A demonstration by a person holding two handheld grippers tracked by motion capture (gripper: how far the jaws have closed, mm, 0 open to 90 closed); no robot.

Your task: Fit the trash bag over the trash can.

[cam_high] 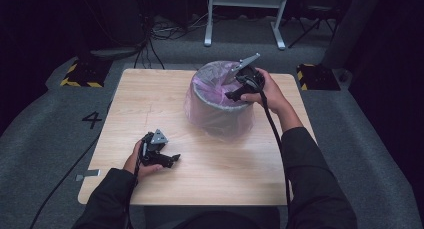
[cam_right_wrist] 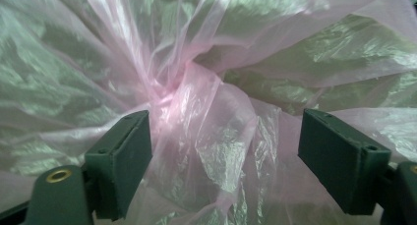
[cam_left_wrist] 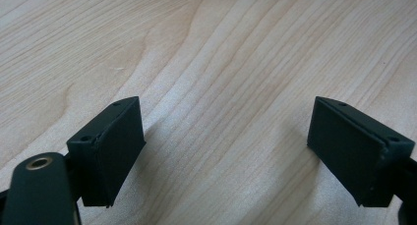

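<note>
A grey round bin (cam_high: 220, 106) lined with a thin pink plastic bag (cam_high: 212, 79) stands on the wooden table (cam_high: 150, 104), right of centre and towards the back. My right gripper (cam_high: 232, 95) reaches down into the bin's mouth from its right rim. Its jaws stand wide open, and the crumpled pink bag (cam_right_wrist: 196, 112) with a gathered knot lies between and behind them, not pinched. My left gripper (cam_high: 172, 160) rests low over the table near the front left. Its jaws are open, with bare wood (cam_left_wrist: 226, 112) between them.
The bag drapes over the bin's rim and down its outside. The table has open room to the left and in front of the bin. Beyond the table lie grey floor, cables, yellow-and-black striped blocks (cam_high: 82, 74) and a white frame (cam_high: 245, 14).
</note>
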